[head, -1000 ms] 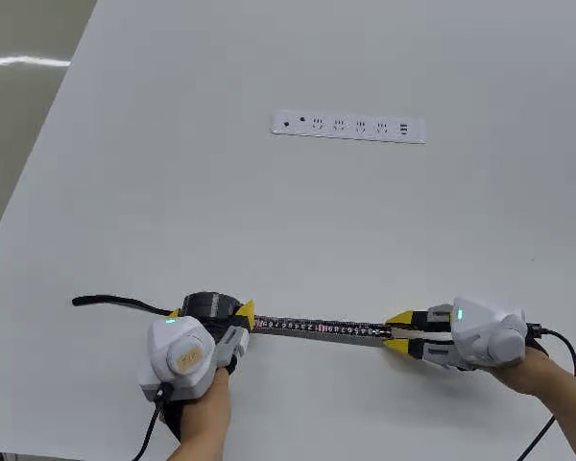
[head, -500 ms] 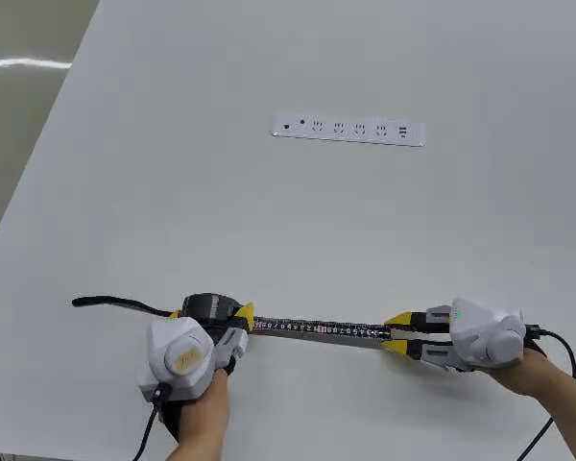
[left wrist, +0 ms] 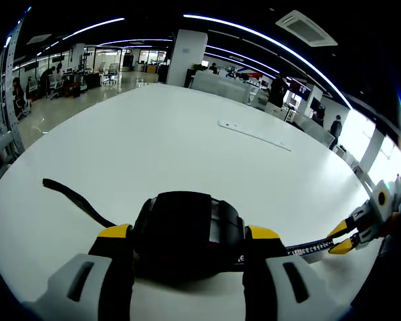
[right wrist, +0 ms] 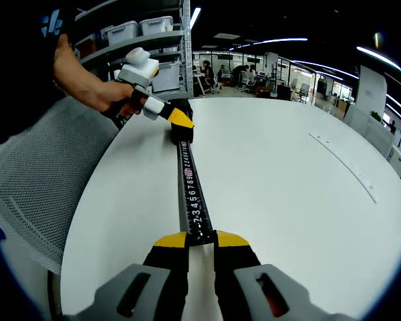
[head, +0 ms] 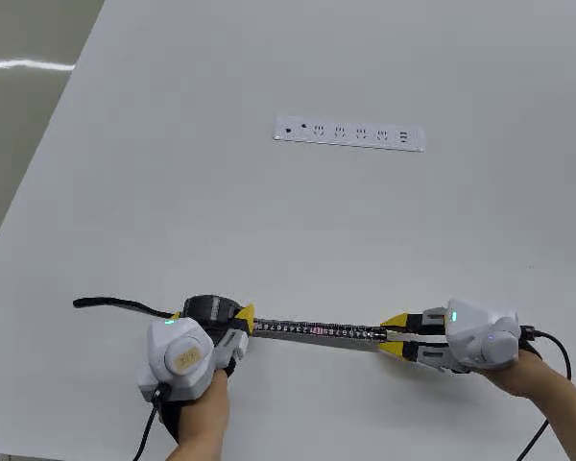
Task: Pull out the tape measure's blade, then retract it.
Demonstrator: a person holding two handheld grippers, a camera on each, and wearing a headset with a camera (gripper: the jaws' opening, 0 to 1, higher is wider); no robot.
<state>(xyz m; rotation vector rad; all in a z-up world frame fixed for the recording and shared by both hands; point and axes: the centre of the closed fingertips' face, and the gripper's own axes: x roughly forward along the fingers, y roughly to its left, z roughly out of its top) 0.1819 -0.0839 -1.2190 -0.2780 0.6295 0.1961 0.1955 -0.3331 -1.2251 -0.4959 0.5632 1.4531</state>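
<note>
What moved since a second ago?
The right claw, shut on the blade, slid slightly toward the tape measure case, so less blade shows. The left claw stayed clamped on the case; the power strip stayed put.

blk tape measure (head: 209, 307), blade (head: 317, 330) out flat

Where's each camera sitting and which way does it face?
Head view: above the table, looking down; left gripper, right gripper, left hand, right hand show.
Left gripper view: behind its jaws, facing across the table over the tape measure case.
Right gripper view: faces along the blade toward the left hand.
Shared: blade, power strip.
</note>
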